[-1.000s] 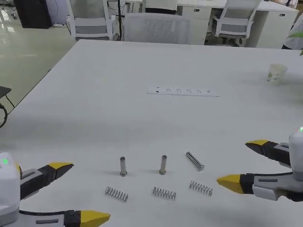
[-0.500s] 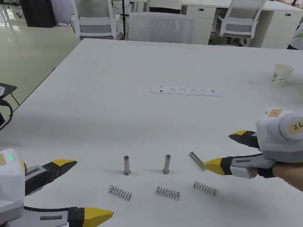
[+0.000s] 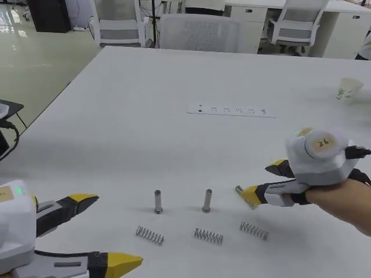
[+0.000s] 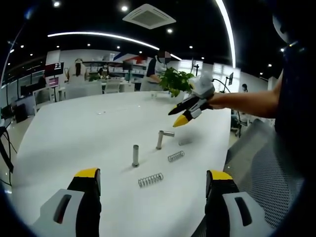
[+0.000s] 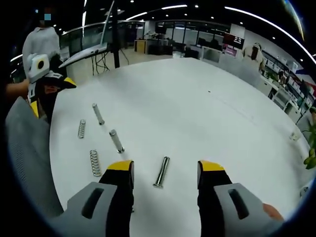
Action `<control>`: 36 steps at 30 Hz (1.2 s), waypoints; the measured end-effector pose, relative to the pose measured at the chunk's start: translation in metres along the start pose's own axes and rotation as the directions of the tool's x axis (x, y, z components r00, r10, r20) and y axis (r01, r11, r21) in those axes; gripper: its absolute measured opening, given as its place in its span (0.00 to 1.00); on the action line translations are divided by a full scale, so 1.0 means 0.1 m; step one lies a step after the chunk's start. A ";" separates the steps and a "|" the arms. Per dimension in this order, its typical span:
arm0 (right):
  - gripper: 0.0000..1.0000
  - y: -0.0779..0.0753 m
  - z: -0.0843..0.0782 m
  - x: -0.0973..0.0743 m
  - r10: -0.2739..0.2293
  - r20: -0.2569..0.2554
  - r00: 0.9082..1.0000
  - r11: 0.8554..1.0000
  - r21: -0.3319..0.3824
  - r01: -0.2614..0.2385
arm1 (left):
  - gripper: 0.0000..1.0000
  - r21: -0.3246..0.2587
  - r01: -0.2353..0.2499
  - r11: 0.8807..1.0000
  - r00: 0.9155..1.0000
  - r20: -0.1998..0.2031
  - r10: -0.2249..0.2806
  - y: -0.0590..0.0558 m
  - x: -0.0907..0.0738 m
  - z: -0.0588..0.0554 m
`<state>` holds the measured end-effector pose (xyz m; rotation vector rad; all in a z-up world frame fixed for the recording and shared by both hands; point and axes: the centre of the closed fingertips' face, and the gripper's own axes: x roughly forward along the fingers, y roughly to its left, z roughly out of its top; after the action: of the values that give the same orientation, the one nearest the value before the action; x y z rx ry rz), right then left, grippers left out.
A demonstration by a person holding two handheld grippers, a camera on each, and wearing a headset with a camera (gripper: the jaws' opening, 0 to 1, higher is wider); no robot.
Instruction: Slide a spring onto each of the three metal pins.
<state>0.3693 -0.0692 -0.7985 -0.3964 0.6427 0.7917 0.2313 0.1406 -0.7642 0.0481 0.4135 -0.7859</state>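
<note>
Two metal pins stand upright on the white table, the left pin (image 3: 157, 201) and the middle pin (image 3: 207, 200). A third pin (image 3: 241, 193) lies flat to their right. In front of the pins lie three springs: left (image 3: 149, 235), middle (image 3: 208, 236), right (image 3: 254, 231). My right gripper (image 3: 264, 180) is open, its near tip just over the lying pin (image 5: 161, 171), which sits between its jaws in the right gripper view. My left gripper (image 3: 110, 231) hangs open at the near left, apart from the left spring (image 4: 150, 179).
A white power strip (image 3: 231, 110) is set into the table's middle. A paper cup (image 3: 350, 90) stands at the far right. Office chairs (image 3: 200, 32) line the far edge. The table's left edge drops to the floor.
My right gripper has moved left and forward from the near right until its tip reaches the lying pin. The left gripper has barely moved. Pins and springs lie as before.
</note>
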 end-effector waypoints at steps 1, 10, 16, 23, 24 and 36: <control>0.50 0.00 0.00 0.01 0.000 -0.001 1.000 1.000 0.003 0.000 | 0.85 0.000 0.000 1.000 1.000 0.000 0.000 0.00 0.00 0.00; 0.41 0.02 -0.09 0.19 -0.006 -0.061 0.998 1.000 0.022 0.007 | 0.84 -0.003 0.002 1.000 1.000 -0.003 -0.002 0.01 0.01 -0.01; 0.36 0.04 -0.13 0.29 -0.002 -0.095 0.995 1.000 0.026 0.005 | 0.84 -0.008 0.005 1.000 1.000 -0.005 -0.005 0.00 0.02 -0.02; 0.29 0.01 -0.12 0.36 -0.004 -0.120 0.993 1.000 0.030 0.008 | 0.84 -0.009 0.004 1.000 1.000 -0.005 -0.004 0.02 0.03 -0.02; 0.28 0.02 -0.14 0.38 -0.002 -0.128 0.992 0.999 0.034 0.006 | 0.84 -0.010 0.004 1.000 1.000 -0.004 -0.004 0.02 0.03 -0.02; 0.19 -0.01 -0.21 0.45 -0.009 -0.175 0.984 0.998 0.061 0.020 | 0.83 -0.015 0.006 1.000 1.000 -0.010 -0.006 0.03 0.03 -0.05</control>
<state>0.3856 -0.0576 -0.8445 -0.4155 0.8264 0.7262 0.2335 0.1418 -0.7702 0.0368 0.4290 -0.7887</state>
